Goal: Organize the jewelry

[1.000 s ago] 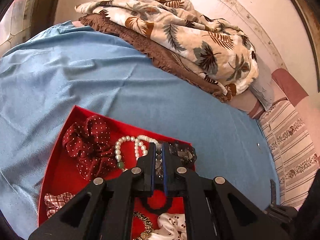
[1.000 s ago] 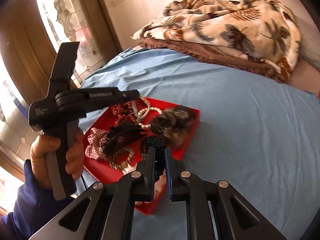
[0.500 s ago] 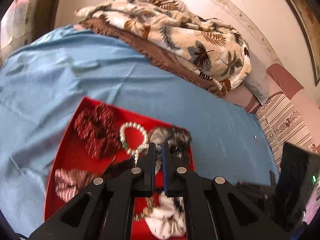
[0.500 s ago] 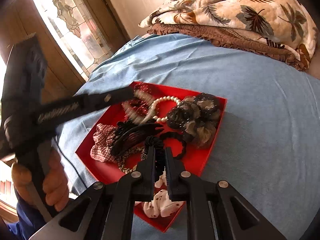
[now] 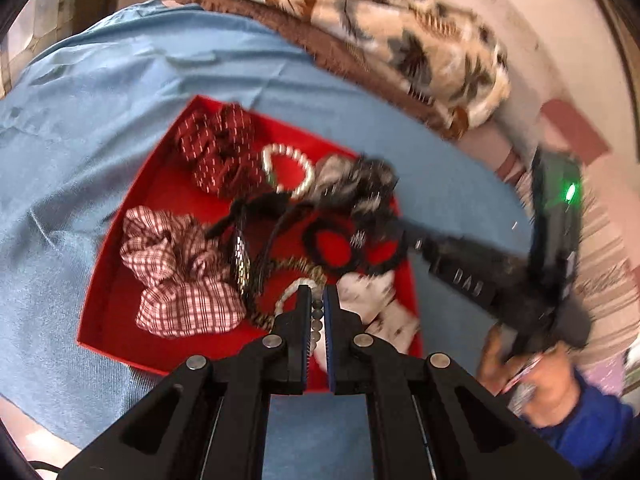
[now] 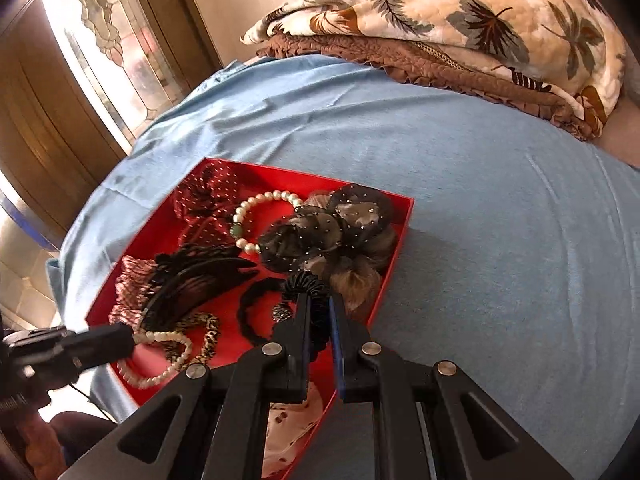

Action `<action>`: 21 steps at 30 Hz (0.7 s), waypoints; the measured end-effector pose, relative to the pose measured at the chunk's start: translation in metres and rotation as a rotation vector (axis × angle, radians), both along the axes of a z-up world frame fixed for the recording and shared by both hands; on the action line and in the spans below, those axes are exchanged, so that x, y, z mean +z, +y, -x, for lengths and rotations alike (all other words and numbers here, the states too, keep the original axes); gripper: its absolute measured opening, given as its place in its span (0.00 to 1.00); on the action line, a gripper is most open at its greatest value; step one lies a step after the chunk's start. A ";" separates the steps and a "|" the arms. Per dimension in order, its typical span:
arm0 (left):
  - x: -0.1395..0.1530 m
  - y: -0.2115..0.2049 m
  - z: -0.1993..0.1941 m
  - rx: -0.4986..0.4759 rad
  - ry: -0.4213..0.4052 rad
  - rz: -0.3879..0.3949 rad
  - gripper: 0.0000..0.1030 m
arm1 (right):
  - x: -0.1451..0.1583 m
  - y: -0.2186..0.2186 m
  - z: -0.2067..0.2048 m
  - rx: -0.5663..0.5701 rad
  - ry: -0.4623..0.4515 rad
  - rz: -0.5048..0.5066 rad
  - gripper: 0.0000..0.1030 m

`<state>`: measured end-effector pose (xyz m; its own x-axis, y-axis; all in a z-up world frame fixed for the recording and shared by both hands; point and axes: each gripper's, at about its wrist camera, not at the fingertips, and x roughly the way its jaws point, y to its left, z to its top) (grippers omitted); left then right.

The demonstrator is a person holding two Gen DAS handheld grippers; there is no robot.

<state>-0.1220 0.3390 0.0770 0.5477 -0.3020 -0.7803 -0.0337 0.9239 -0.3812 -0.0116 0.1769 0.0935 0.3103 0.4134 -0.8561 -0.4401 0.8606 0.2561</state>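
The left gripper (image 5: 316, 312) is clamped on a pearl bracelet (image 6: 154, 354) above the red tray (image 5: 116, 264); only the right wrist view shows the whole loop dangling. The right gripper (image 6: 318, 308) pinches a black coil hair tie (image 6: 308, 286). A second pearl bracelet (image 6: 260, 216) lies in the tray, on the blue bed sheet (image 6: 480, 200).

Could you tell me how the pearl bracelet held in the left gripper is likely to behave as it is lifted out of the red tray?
The pearl bracelet will probably hang limp: it is a loop of separate beads pinched at one side by the left gripper. Its round, glossy beads may slip in the grip. Lying against the leopard-print band in the red tray, it could snag it.
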 end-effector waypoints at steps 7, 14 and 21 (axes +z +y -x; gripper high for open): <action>-0.006 -0.014 -0.002 -0.051 0.018 -0.068 0.12 | -0.003 0.010 -0.002 0.012 -0.028 0.066 0.11; 0.011 -0.009 0.007 -0.058 -0.074 0.003 0.45 | 0.011 -0.004 0.001 -0.017 -0.014 -0.013 0.50; 0.033 0.005 0.013 0.029 -0.204 0.034 0.46 | 0.011 -0.026 0.006 -0.058 -0.008 -0.014 0.65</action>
